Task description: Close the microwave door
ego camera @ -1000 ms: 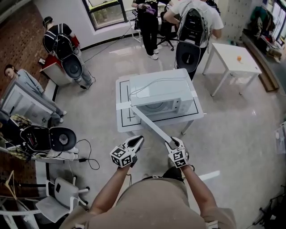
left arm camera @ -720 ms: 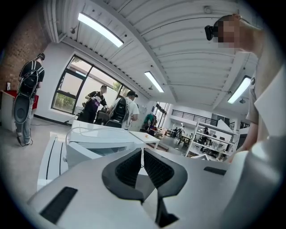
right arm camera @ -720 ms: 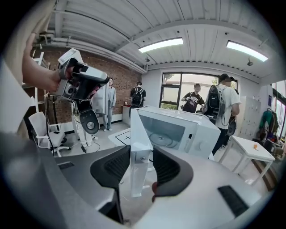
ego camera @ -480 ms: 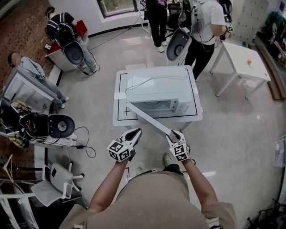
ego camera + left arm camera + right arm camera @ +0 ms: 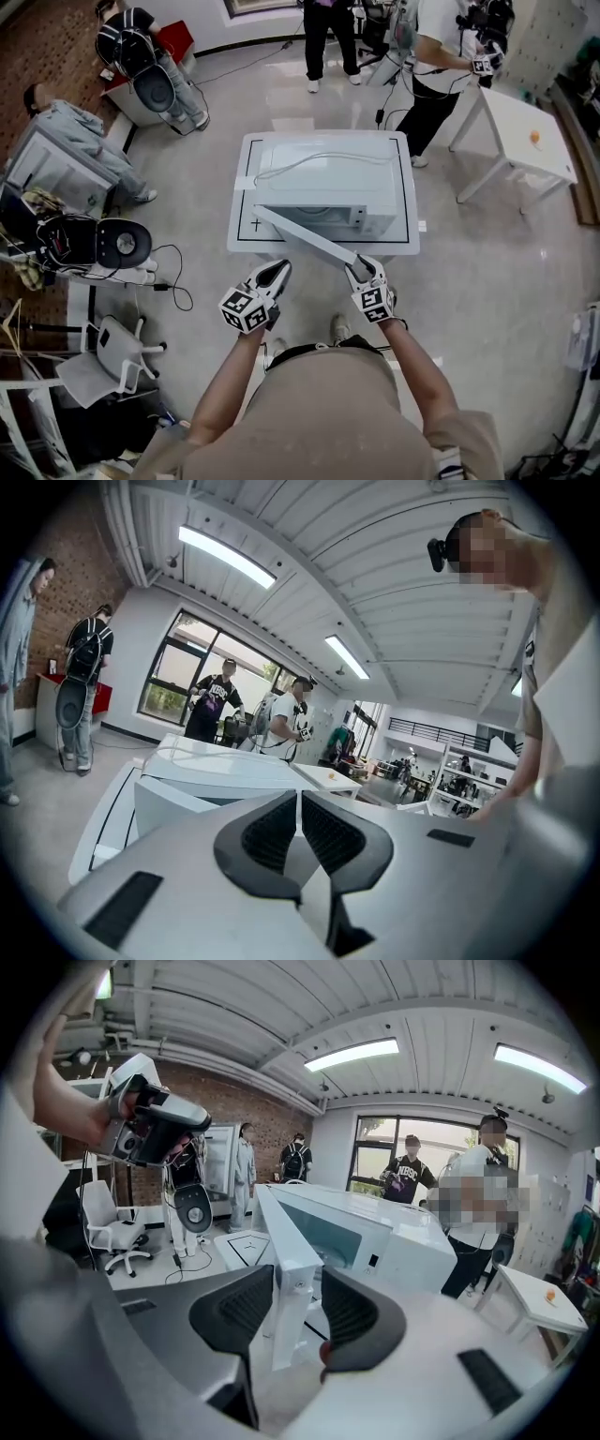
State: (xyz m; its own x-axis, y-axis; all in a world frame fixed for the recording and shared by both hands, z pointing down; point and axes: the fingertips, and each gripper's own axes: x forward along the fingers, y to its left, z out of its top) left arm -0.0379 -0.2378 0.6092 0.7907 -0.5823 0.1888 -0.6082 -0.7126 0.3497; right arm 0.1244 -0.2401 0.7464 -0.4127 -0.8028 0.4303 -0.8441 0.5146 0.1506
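Observation:
A white microwave (image 5: 323, 183) stands on a low white table (image 5: 242, 234). Its door (image 5: 305, 239) hangs open, hinged at the left, and swings out towards me. My right gripper (image 5: 361, 269) is shut on the door's free edge. In the right gripper view that edge (image 5: 292, 1269) stands upright between the two pads of the right gripper (image 5: 298, 1312), with the microwave body (image 5: 403, 1241) behind it. My left gripper (image 5: 275, 274) hovers left of the door, touching nothing. In the left gripper view the left gripper (image 5: 298, 827) is shut and empty, facing the microwave (image 5: 225, 771).
Several people stand beyond the table near the window. A small white table (image 5: 525, 131) with an orange object is at the far right. Chairs, round pads and cables (image 5: 173, 281) lie on the floor at the left.
Both grippers have moved forward towards the microwave. The door, held by the right gripper, has swung somewhat closer to the microwave front.

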